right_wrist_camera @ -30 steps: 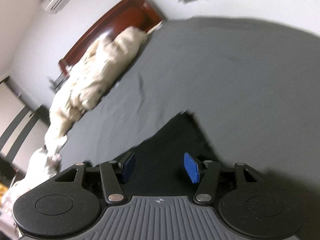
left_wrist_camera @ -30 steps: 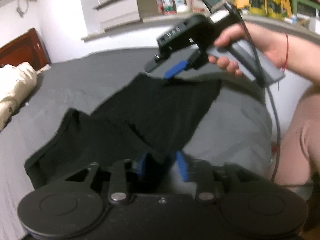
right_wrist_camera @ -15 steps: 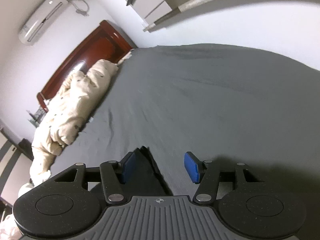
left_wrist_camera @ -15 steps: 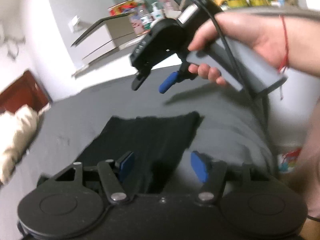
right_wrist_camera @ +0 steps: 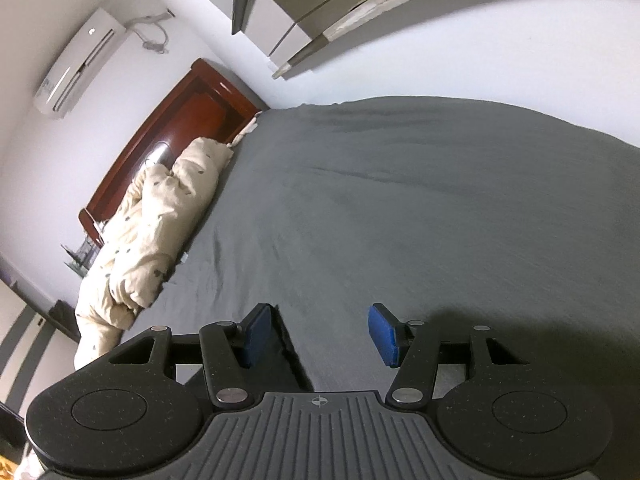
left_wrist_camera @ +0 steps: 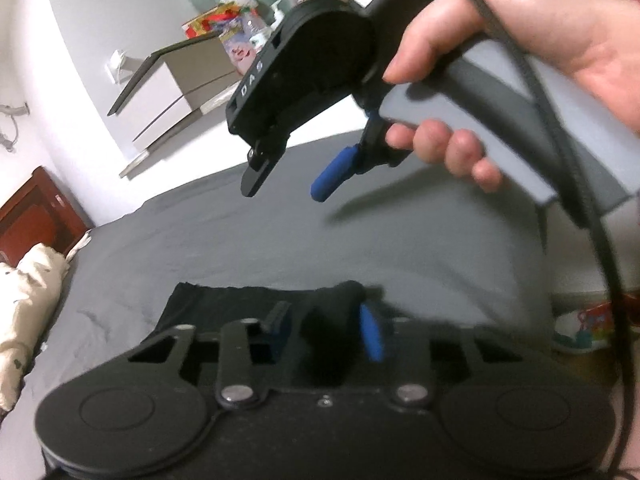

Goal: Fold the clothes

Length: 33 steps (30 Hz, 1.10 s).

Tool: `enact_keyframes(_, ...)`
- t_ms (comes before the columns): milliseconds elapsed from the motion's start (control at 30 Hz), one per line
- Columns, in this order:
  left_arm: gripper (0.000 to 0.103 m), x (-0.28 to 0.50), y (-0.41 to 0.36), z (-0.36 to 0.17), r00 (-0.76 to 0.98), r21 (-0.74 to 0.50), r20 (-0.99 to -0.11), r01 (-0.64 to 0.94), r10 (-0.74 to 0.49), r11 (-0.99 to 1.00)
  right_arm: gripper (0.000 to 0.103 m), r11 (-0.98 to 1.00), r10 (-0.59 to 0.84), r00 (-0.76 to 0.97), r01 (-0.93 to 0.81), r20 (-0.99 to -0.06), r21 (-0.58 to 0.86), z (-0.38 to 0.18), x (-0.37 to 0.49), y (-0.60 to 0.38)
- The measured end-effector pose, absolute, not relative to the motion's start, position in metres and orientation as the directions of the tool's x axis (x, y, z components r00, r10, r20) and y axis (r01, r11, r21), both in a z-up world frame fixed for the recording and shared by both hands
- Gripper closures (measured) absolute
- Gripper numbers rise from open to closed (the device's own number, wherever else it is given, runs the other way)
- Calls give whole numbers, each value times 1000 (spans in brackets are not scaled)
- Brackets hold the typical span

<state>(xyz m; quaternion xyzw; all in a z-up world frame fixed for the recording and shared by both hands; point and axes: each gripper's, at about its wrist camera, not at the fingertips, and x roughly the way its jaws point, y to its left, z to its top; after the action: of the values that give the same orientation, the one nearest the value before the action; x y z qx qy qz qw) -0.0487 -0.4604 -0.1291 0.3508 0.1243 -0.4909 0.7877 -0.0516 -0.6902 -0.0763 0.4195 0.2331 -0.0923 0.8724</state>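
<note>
Black fabric garment (left_wrist_camera: 224, 304) lies flat on the grey-sheeted bed (left_wrist_camera: 400, 248), near edge. A bunched fold of it stands between the jaws of the left tool (left_wrist_camera: 326, 332), which have just been closing; pads pinch the cloth. Right tool (right_wrist_camera: 318, 334) held above by a hand (left_wrist_camera: 520, 52), jaws parted, nothing between them; garment's edge just beneath. Cream rumpled duvet (right_wrist_camera: 152, 236) against the red-brown wooden headboard (right_wrist_camera: 188, 120), well apart. Grey-white wall cabinet (right_wrist_camera: 280, 4) beyond.

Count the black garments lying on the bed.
1. The black garment lies on the grey bed sheet, its bunched corner between the left tongs; its edge shows beside the right tongs. Others may be hidden.
</note>
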Motion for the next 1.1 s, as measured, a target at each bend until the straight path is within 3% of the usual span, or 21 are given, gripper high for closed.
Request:
enact_keyframes(167,88,-46,-469,-131,505,430,-560,855,-657,290,48,630,45,872,354,-488,691,-78,-51,-691)
enact_keyframes(300,93,-42,-464,-123,508,390,-543,858,-669,334,48,625,47,867,362,-496,692,-80,-50,-691)
enact_keyframes(500,93,-1,-425,-81,489,100,-495,854,-719,511,48,622,52,860,369,-507,691,-82,-43,-689)
enact_keyframes(667,93,37,-369,-54,532,-134,-443,756,-721,640,48,640,72,851,361,-521,678,-82,-30,-678)
enact_keyframes(833,93,44,-305,-42,571,-239,-386,696,-724,677,48,680,106,840,329,-532,655,-80,-11,-656)
enact_keyframes(967,93,21,-251,-42,657,-226,-308,652,-689,723,48,707,143,829,296,-540,643,-78,7,-631)
enact_keyframes(1100,93,10,-204,-64,716,-291,-368,518,-594,804,48,716,193,821,256,-537,649,-77,21,-606)
